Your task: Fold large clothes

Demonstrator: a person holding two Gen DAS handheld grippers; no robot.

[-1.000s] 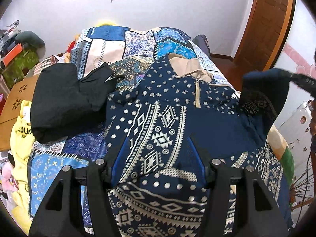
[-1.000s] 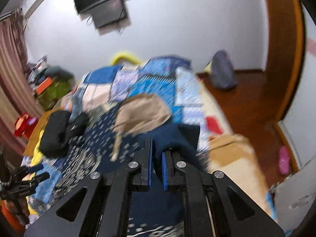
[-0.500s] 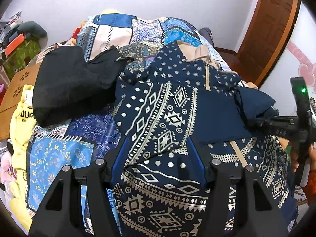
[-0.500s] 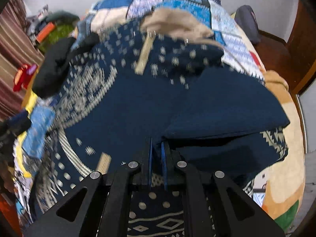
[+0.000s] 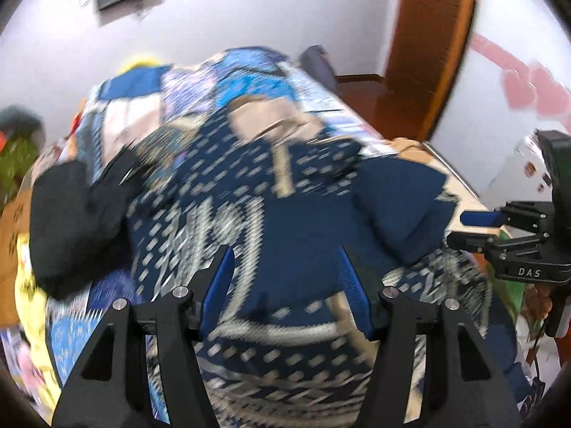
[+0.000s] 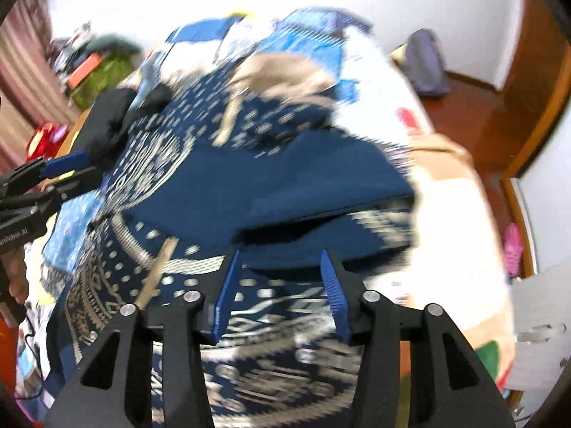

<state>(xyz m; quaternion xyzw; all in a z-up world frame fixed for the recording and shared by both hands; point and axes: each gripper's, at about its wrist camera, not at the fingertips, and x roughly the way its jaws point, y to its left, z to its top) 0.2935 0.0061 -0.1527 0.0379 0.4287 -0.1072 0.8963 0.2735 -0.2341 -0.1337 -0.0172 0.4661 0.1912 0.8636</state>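
Note:
A large navy garment (image 5: 271, 235) with a white geometric print and tan collar lies spread on the bed; its plain navy sleeve (image 5: 403, 207) is folded in over the body. It also shows in the right wrist view (image 6: 249, 185). My left gripper (image 5: 285, 267) is open and empty above the garment's lower part. My right gripper (image 6: 282, 271) is open and empty just before the folded sleeve's edge, and shows at the right of the left wrist view (image 5: 467, 228). Both views are motion-blurred.
A black garment (image 5: 71, 214) lies on the bed's left side. The patchwork bedspread (image 5: 228, 78) covers the bed. A yellow item (image 5: 25, 285) hangs at the left edge. A wooden door (image 5: 428, 53) and a grey bag (image 6: 424, 64) stand at the right.
My right gripper has let go of the navy sleeve, which now lies folded over the garment's body, and has opened. Both grippers have tilted upward.

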